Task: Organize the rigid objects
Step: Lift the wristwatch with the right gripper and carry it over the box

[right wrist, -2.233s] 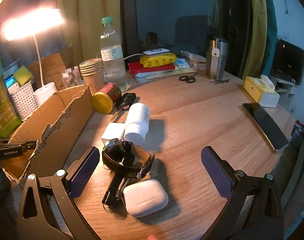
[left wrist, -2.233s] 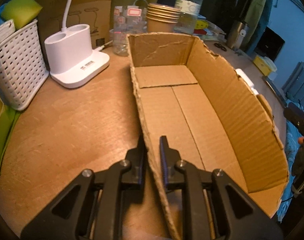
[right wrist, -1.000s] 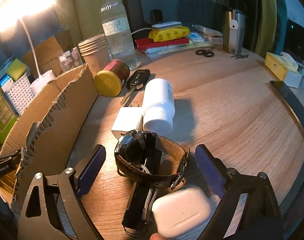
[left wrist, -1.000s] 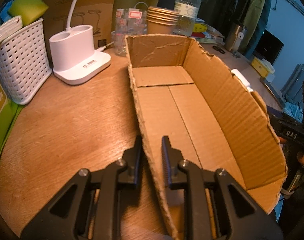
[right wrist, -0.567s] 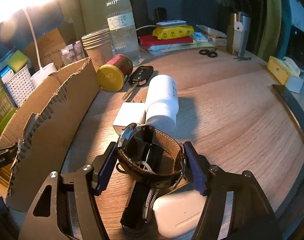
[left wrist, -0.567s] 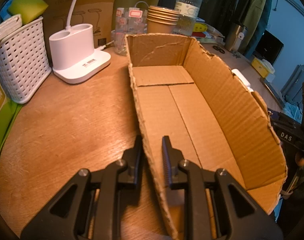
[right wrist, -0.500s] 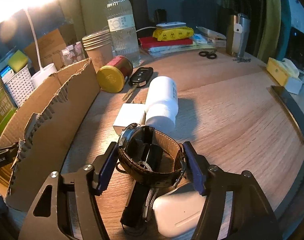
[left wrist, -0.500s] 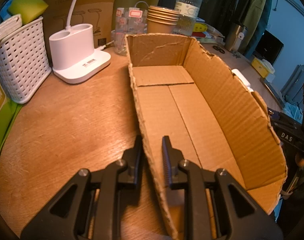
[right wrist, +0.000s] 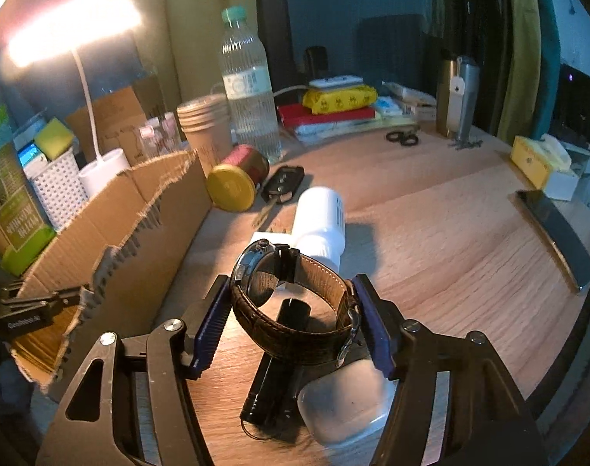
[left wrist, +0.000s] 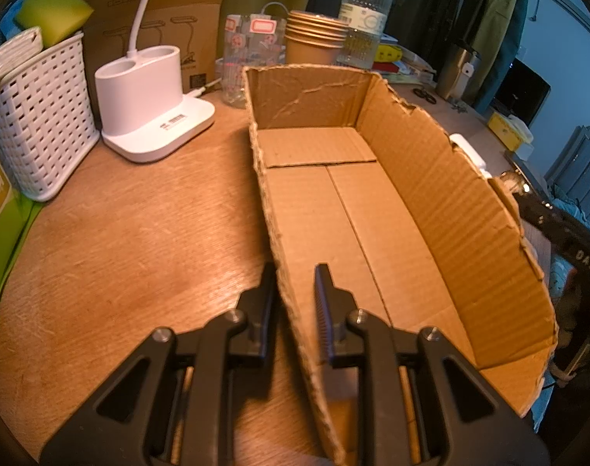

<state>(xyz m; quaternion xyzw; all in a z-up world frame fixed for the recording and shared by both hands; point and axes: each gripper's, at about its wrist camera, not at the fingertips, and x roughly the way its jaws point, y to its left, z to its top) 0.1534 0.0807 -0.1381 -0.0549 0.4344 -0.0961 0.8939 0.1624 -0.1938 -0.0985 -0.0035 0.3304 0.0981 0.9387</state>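
Right tool (right wrist: 293,310): jaws, which have just been closing, grip the brown leather wristwatch (right wrist: 291,306) by its strap loop, clear of the bench (right wrist: 431,240), beside the cardboard box (right wrist: 112,233). Left tool (left wrist: 295,295): nearly shut, pinching that box's near wall (left wrist: 291,310). Box floor bare, so no item is stowed. Left beside the box: white pill bottle (right wrist: 322,221), earbuds case (right wrist: 345,407), black flashlight (right wrist: 275,369), car key (right wrist: 283,184), yellow-lidded tin (right wrist: 236,182)
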